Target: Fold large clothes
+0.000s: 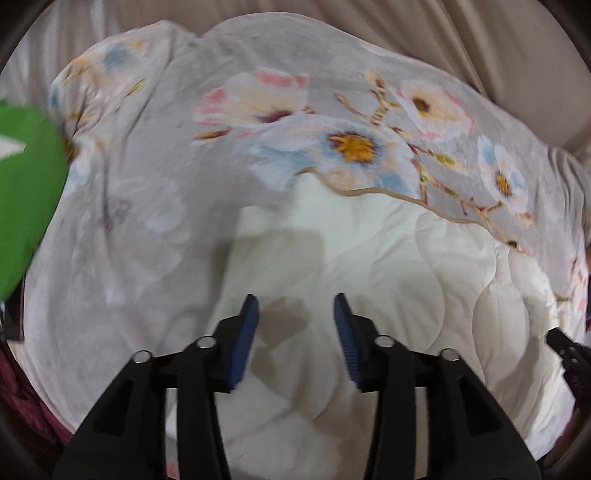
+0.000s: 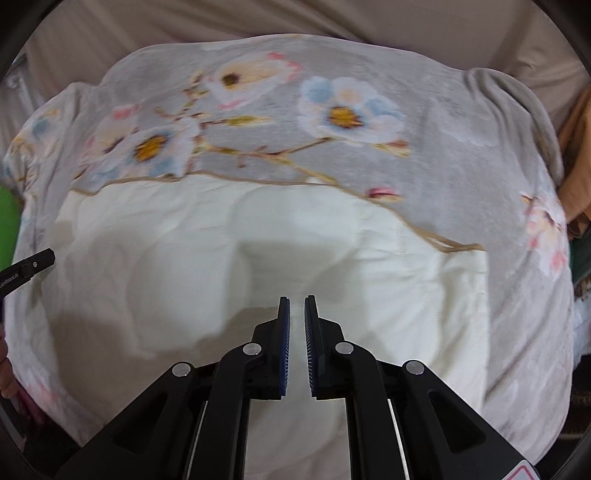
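A large quilt lies spread below both grippers. Its grey face with pink, blue and white flowers (image 1: 332, 92) (image 2: 443, 155) is folded back, so the white quilted underside (image 1: 388, 258) (image 2: 184, 258) shows nearer me. My left gripper (image 1: 295, 299) hangs above the white part, open, with nothing between its blue pads. My right gripper (image 2: 297, 299) also hovers over the white part, its pads almost together with no cloth visibly pinched. A finger of the right gripper (image 1: 569, 354) shows at the right edge of the left wrist view. A finger of the left gripper (image 2: 33, 264) shows at the left edge of the right wrist view.
Beige sheet (image 1: 480, 37) (image 2: 369, 18) lies beyond the quilt. A green object (image 1: 26, 192) is at the left, dark red cloth (image 1: 22, 398) at the lower left, orange-brown fabric (image 2: 580, 147) at the right. A hand (image 2: 7, 376) shows at the left edge.
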`<state>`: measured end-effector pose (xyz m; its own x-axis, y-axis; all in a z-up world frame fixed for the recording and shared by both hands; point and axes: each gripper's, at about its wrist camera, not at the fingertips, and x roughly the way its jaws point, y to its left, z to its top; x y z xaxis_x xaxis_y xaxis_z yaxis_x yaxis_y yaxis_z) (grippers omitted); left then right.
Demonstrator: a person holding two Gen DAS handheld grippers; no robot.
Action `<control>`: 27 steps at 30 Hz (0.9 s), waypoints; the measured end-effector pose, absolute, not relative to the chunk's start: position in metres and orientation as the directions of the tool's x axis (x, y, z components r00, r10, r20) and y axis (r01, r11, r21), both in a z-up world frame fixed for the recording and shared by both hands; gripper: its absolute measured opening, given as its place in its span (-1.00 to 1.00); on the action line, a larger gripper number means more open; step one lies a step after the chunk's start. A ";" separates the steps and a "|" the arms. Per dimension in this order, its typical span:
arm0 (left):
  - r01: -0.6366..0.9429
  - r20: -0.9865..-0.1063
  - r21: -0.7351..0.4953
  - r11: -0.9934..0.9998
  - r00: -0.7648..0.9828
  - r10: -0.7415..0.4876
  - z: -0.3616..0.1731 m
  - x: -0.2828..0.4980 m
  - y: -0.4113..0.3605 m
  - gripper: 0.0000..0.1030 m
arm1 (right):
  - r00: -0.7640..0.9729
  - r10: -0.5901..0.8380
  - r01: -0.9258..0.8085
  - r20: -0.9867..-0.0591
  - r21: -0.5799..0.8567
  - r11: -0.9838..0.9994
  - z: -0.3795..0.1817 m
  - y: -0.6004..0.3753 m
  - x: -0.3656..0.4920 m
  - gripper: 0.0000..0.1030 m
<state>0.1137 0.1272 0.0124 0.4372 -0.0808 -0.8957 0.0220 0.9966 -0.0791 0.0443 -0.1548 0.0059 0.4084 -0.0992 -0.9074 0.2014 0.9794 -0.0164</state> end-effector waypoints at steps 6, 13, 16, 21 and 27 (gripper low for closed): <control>-0.152 -0.913 -0.236 0.960 0.373 -0.165 -0.014 0.086 0.206 0.23 | 0.390 -0.010 0.065 -0.921 0.017 0.998 -0.009 -0.094 0.066 -0.84; -0.169 -0.894 -0.360 0.918 0.344 -0.288 -0.045 0.073 0.214 0.60 | 0.297 0.008 0.021 -0.955 0.015 1.000 -0.052 -0.064 0.092 -0.84; -0.140 -0.887 -0.397 0.907 0.313 -0.340 -0.063 0.082 0.204 0.85 | 0.292 -0.001 0.021 -0.956 0.006 1.000 -0.060 -0.060 0.095 -0.87; -0.139 -0.892 -0.389 0.910 0.303 -0.335 -0.066 0.089 0.199 0.54 | 0.312 -0.001 0.041 -0.950 0.012 0.999 -0.041 -0.061 0.087 -0.88; 0.034 -0.909 -0.232 0.972 0.348 -0.229 -0.012 0.079 0.168 -0.42 | 0.310 0.060 0.068 -0.949 0.085 0.994 -0.027 -0.071 0.056 -0.88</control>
